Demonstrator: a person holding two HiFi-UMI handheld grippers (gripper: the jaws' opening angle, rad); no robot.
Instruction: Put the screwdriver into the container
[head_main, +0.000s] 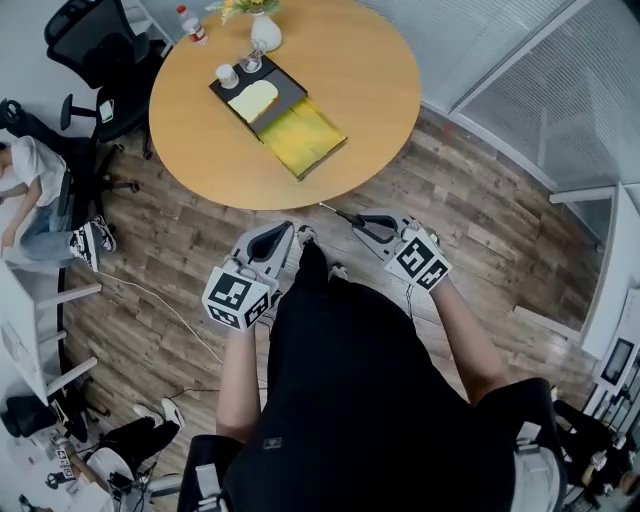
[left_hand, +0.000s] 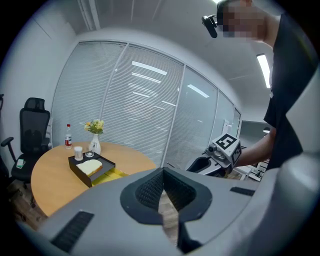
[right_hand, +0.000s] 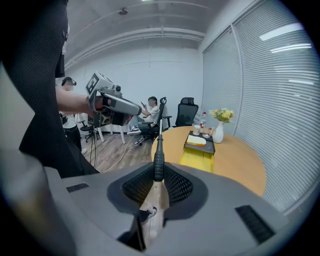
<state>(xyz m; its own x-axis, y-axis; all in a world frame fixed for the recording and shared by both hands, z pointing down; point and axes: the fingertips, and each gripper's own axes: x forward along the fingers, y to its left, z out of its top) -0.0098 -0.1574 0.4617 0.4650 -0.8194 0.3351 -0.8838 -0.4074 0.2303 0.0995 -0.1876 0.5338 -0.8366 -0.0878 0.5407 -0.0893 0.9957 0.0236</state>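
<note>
Overhead first, the head view shows a round wooden desk (head_main: 350, 90) on plank flooring, carrying a black tray (head_main: 283, 88) with a yellow container (head_main: 303, 137) touching its near end, and a white vase (head_main: 265, 32) and a bottle (head_main: 192, 25) at the far edge. Both tools are held off the desk, above the floor: the left gripper (head_main: 288, 234) and the right gripper (head_main: 362, 222), the latter with the screwdriver (head_main: 338, 212) projecting from its tip toward the desk edge. Next, the left gripper view shows its fingers (left_hand: 150, 190) pressed together at the tip with nothing between them; the desk sits beyond at left, the right gripper at right. Lastly, the right gripper view shows its fingers (right_hand: 177, 187) pinching the screwdriver's black ribbed handle, the shaft pointing forward and away. The screwdriver is therefore in the air, well apart from the yellow container, which lies on the desk ahead. A seated person (right_hand: 150, 117) is visible in the background near office chairs.
</note>
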